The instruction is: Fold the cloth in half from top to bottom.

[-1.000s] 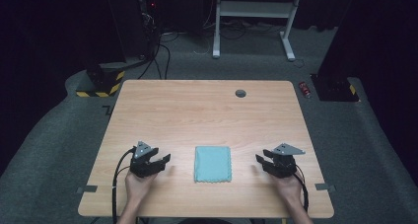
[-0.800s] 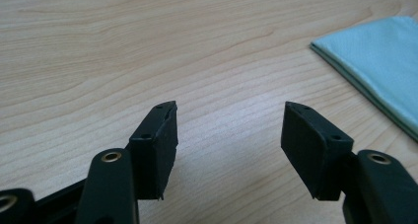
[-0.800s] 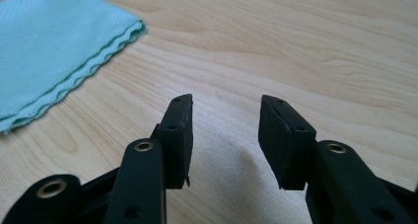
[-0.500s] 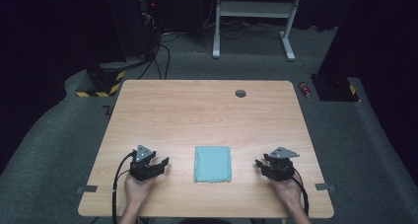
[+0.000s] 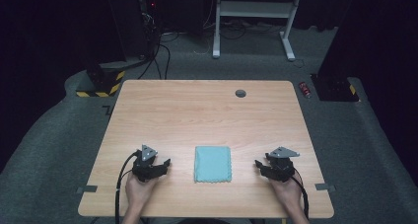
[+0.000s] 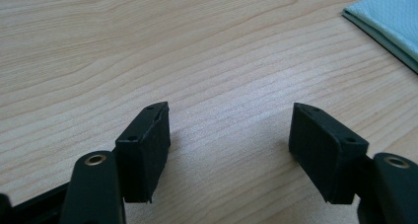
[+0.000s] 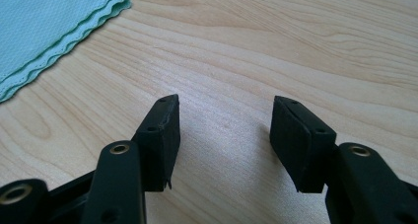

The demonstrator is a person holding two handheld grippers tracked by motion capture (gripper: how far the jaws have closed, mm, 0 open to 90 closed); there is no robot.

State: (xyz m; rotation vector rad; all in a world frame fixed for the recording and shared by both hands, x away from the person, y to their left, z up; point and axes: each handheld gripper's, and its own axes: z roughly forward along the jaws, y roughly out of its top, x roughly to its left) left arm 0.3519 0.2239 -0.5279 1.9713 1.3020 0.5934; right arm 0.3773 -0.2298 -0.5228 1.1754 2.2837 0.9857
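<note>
On the table [image 5: 197, 110]: your two grippers sit near its front edge with a folded cloth between them.
Cloth [image 5: 212, 163]: pale blue-green, folded into a flat square with wavy stitched edges, lying flat on the wood; nothing touches it.
Cloth in the gripper views: you see one corner at the upper right of the left gripper view [image 6: 394, 17], and a larger corner at the upper left of the right gripper view [image 7: 44, 26].
Your left gripper [image 5: 165, 163]: just to the left of the cloth, apart from it; its jaws have just been opening and now stand wide, with bare wood between them.
Your right gripper [image 5: 258, 164]: to the right of the cloth, a bit farther off; its jaws have just been opening too and stand wide, gripping nothing.
Your hands: each holds its gripper from behind, low over the tabletop.
Containers: you have no box, tray or bowl on this table.
Far side of the table: a small dark round disc [image 5: 240, 93] sits well away from the cloth.
</note>
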